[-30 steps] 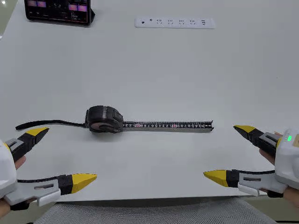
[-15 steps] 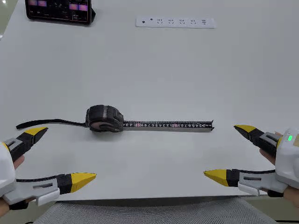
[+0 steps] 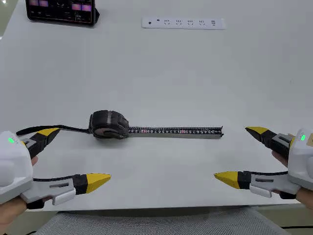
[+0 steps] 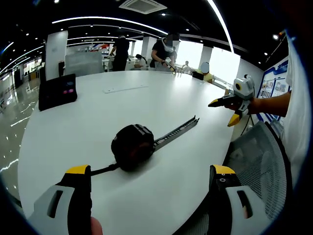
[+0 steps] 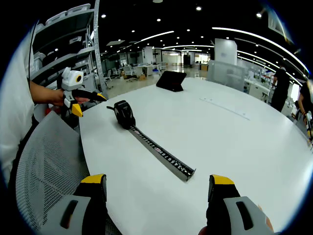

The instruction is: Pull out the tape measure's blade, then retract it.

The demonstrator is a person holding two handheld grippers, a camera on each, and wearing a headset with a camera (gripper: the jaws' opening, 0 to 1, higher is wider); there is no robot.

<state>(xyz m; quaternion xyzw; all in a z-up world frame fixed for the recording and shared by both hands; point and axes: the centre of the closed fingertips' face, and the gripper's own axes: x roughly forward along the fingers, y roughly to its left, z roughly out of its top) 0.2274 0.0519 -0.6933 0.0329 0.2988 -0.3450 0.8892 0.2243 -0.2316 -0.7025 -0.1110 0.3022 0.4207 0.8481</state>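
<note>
A black tape measure (image 3: 108,125) lies on the white table (image 3: 161,73), its blade (image 3: 175,131) pulled out to the right and resting flat, hook end (image 3: 221,130) free. A black strap (image 3: 46,129) trails left from the case. My left gripper (image 3: 78,154) stands open at the near left, short of the case (image 4: 132,146). My right gripper (image 3: 242,152) is open at the near right, just beyond the blade's tip (image 5: 188,172). Neither touches the tape.
A white power strip (image 3: 183,23) and a dark tablet-like device (image 3: 61,11) lie at the table's far edge. A mesh chair back (image 3: 161,223) sits just under the near table edge. People stand at a far table in the left gripper view.
My left gripper has shifted a little right and up toward the tape's strap. The right gripper and the tape measure have barely moved.
</note>
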